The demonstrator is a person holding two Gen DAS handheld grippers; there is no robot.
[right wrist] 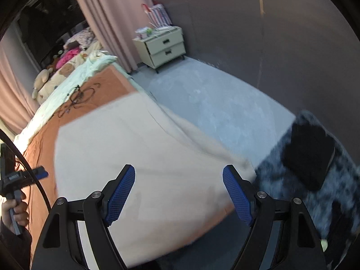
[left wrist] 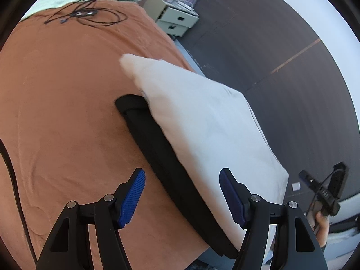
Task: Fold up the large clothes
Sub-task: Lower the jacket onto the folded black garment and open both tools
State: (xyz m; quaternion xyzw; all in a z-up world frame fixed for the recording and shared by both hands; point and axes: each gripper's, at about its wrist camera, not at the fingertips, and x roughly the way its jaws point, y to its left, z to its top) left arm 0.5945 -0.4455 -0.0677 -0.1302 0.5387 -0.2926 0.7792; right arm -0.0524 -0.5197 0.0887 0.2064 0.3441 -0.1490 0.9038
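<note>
left gripper (left wrist: 182, 196): fingers spread wide, holding nothing; hovers over the near edge of the bed.
right gripper (right wrist: 178, 194): fingers spread wide, empty; above the near part of the white garment.
white garment (left wrist: 202, 121): folded flat into a rough rectangle on the right side of the orange bedsheet (left wrist: 67, 112), near the bed's right edge; in the right wrist view (right wrist: 135, 148) its near right corner droops over that edge.
black garment (left wrist: 162, 155): long dark folded strip, lying under and just left of the white one, touching it.
cables (left wrist: 85, 15): loose tangle at the far end of the sheet, well apart from the clothes.
nightstand (right wrist: 162, 45): far, beside the pink curtain (right wrist: 108, 18).
stage, my guess: fold looks close to done, neither gripper engaged.
risk: overhanging corner could pull the white stack off the bed onto the dark rug (right wrist: 315, 191) if nudged; a pinch may catch the black strip too and undo both folds.
blur: both views smeared, cloth edges uncertain.
</note>
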